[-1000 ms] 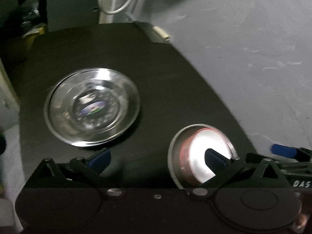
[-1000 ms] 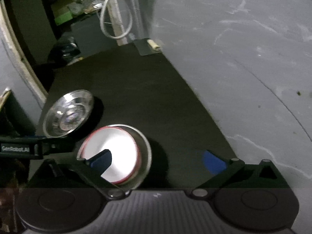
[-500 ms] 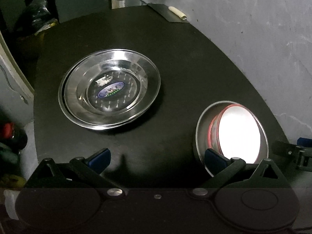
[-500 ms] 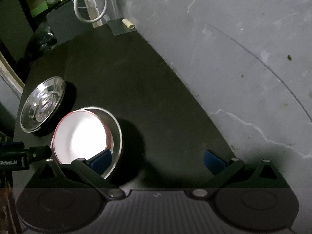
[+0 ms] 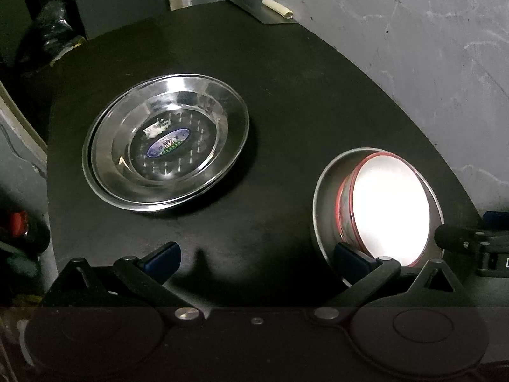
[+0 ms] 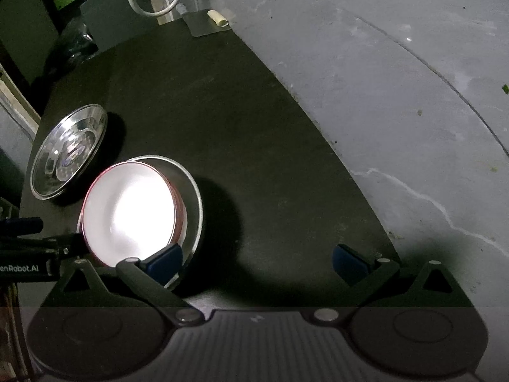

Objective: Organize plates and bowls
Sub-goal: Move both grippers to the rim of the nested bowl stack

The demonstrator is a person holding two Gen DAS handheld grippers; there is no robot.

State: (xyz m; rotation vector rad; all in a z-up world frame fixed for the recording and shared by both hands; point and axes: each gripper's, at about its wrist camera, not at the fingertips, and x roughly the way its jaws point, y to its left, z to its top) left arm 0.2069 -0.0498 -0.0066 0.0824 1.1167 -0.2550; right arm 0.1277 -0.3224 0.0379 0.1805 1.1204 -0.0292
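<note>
Rising since earlier, both grippers' fingers wide, empty; steel plates (image 5: 165,146) and red-rimmed bowl (image 5: 388,210) sharper, unmoved.

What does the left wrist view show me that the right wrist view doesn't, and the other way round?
Only the left wrist view shows the blue oval label clearly and that the steel plates are two, nested. Only the right wrist view shows the bare table to the bowls' right. Both show the red-rimmed white bowl inside the steel bowl, with both grippers open.

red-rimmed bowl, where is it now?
The red-rimmed bowl sits nested in a steel bowl on the black table's right side, right of the stacked steel plates.
</note>
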